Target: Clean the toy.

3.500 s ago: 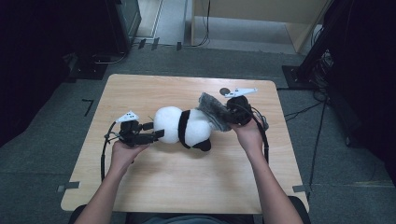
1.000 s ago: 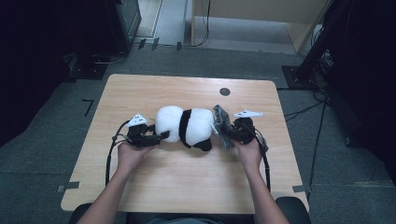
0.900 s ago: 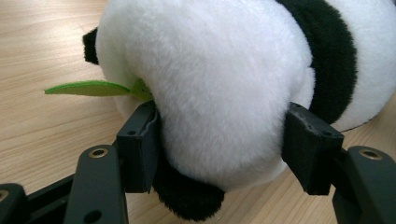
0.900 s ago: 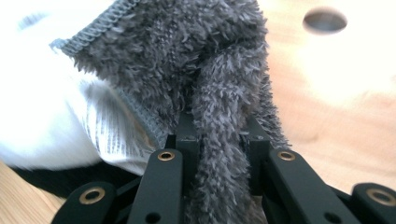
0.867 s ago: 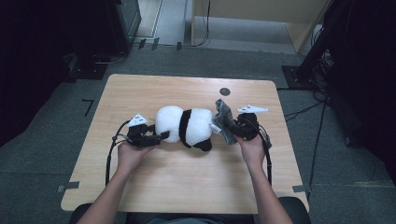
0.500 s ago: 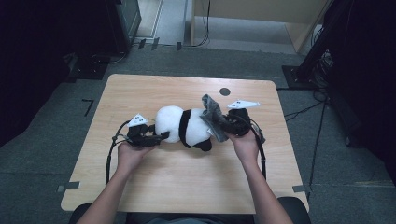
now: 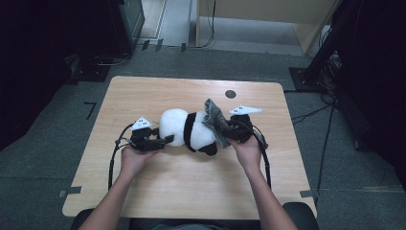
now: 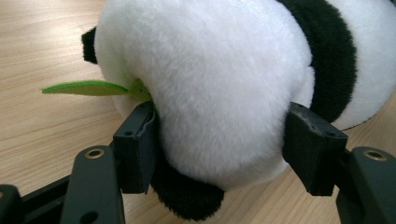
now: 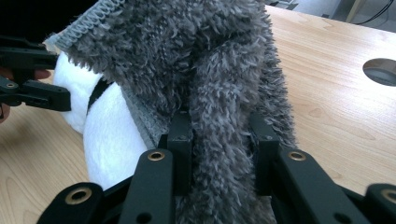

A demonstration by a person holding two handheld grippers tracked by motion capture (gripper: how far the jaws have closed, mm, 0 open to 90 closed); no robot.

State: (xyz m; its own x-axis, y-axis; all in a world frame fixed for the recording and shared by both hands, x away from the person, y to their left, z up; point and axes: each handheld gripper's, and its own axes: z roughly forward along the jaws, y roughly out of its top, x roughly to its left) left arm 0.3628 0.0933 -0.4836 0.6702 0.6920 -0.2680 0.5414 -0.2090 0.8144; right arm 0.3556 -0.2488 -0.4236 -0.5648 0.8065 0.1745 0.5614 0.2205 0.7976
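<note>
A plush panda (image 7: 187, 130) lies mid-table (image 7: 182, 191). The left gripper (image 8: 219, 149) is clamped on its white head end, at the left. The right gripper (image 9: 219, 140), its jaws having just been opening slightly, pinches a grey fuzzy cloth (image 9: 205, 65) draped against the panda's right end.

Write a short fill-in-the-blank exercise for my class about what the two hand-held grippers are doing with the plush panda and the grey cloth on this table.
1. The left gripper is clamped on the white head of the plush ____.
2. The right gripper pinches a fluffy cloth whose colour is ____.
3. A thin felt leaf sticking out beside the toy's head is ____ in colour.
4. The toy lies on a table made of ____.

Missing words: panda; grey; green; wood
</note>
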